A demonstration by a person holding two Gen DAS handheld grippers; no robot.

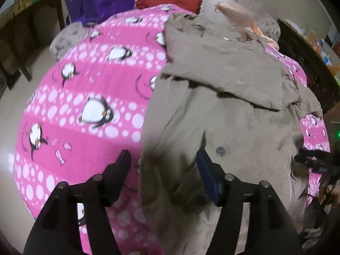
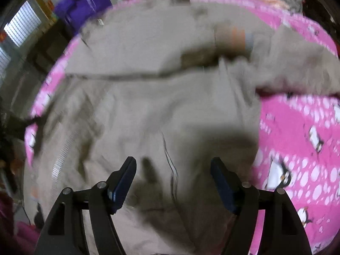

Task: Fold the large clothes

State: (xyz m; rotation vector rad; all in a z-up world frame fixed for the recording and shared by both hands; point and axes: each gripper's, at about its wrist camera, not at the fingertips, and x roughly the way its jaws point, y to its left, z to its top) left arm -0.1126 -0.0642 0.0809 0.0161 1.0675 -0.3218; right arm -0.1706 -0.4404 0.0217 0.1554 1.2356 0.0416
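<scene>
On the bed: I saw a pink penguin blanket (image 1: 85,97) spread wide.
Jacket: a beige jacket (image 1: 223,110) lay on the blanket's right half in my left view, long axis running away from me, hood end far, one flap folded across its upper part.
Left gripper (image 1: 163,159): I held it low over the jacket's near left edge, released, jaws wide apart.
Right gripper (image 2: 173,165): above the jacket's middle, also spread, grasping nothing; that view was blurred.

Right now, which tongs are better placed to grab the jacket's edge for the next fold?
Left, probably. The left tongs are open astride the beige jacket's side edge over the pink blanket. The right tongs hover open over mid-fabric.
</scene>
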